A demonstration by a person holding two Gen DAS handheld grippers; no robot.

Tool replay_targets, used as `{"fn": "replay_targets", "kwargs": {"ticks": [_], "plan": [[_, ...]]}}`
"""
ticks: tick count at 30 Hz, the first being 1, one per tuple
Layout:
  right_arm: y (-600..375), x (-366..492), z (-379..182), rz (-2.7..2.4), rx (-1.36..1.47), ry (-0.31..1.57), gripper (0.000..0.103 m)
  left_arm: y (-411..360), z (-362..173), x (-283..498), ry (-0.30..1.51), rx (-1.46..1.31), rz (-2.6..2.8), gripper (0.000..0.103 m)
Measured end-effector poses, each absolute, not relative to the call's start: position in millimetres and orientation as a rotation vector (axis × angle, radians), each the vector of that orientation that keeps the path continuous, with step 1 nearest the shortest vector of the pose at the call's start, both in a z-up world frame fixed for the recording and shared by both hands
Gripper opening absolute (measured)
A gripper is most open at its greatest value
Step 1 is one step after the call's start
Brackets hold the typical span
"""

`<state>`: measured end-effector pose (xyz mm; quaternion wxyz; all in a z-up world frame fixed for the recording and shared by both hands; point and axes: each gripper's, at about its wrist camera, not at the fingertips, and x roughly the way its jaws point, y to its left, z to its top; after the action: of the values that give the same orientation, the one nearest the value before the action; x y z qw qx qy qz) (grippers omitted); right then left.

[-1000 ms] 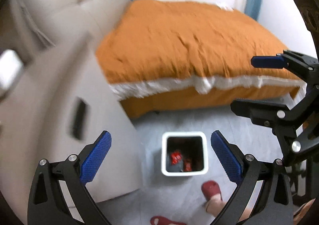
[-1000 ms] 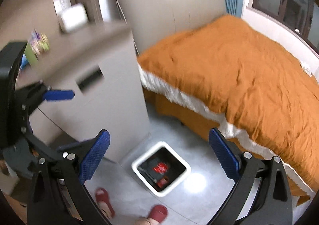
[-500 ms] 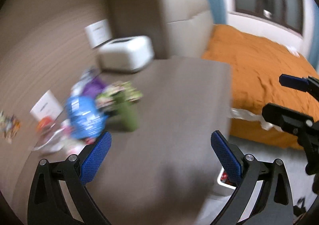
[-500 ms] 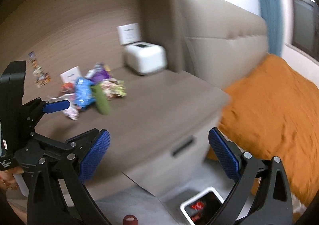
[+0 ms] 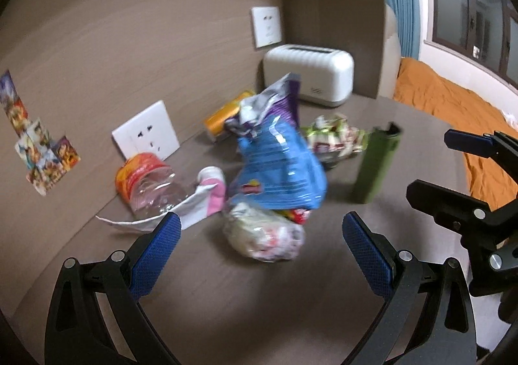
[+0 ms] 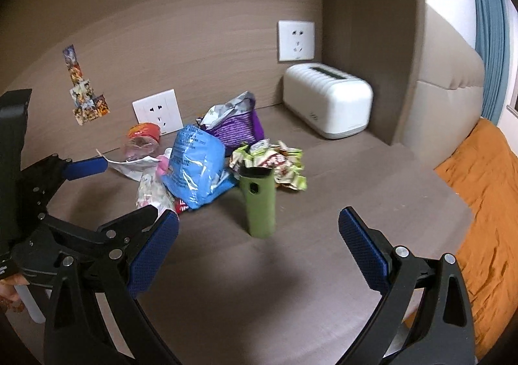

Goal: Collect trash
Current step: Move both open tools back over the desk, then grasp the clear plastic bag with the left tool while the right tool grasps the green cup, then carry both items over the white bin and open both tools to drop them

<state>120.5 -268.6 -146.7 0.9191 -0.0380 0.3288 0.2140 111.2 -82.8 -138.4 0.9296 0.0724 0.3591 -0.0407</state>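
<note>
A heap of trash lies on the brown cabinet top (image 5: 226,300) against the wall. It holds a blue snack bag (image 5: 278,167), a purple bag (image 5: 278,96), green-white wrappers (image 5: 333,138), a crushed clear bottle with an orange label (image 5: 145,183), a clear crumpled wrapper (image 5: 262,235) and a yellow can (image 5: 223,115). A green bottle (image 5: 375,164) stands upright to the right of the heap. My left gripper (image 5: 259,245) is open and empty, just short of the clear wrapper. My right gripper (image 6: 259,245) is open and empty too, in front of the green bottle (image 6: 259,199).
A white ribbed box (image 5: 307,76) stands in the back corner. Two wall sockets (image 5: 145,131) (image 5: 267,26) and stickers (image 5: 42,151) are on the wall. The orange bed (image 6: 485,187) lies past the cabinet's right edge, beside a beige headboard (image 6: 446,99).
Both views swung up from the white bin on the floor to the cabinet top and moved in toward the trash heap. Both grippers stayed open and empty.
</note>
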Motion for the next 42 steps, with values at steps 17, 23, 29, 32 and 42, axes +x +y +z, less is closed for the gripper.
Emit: {"fn": "replay_targets", "kwargs": {"ticks": [17,23,29,32,42], "plan": [[-243,160,-188,0.346,-0.097,0.792,0.028,-62,-184,156,0.850,0.065,-0.309,0.057],[-261,151,-172,0.362,-0.056,0.772,0.027,-65,-168,143,0.831,0.078,-0.308,0.055],[-290,129,-130,0.352,-0.036,0.686,0.027,-92,-130,120,0.767,0.135,-0.332,0.055],[-313,113,-109,0.331,-0.041,0.637,0.027,-118,-112,110,0.730,0.163,-0.367,0.055],[-425,50,-93,0.172,-0.018,0.613,0.027,-243,-103,77,0.703,0.237,-0.555,0.055]]}}
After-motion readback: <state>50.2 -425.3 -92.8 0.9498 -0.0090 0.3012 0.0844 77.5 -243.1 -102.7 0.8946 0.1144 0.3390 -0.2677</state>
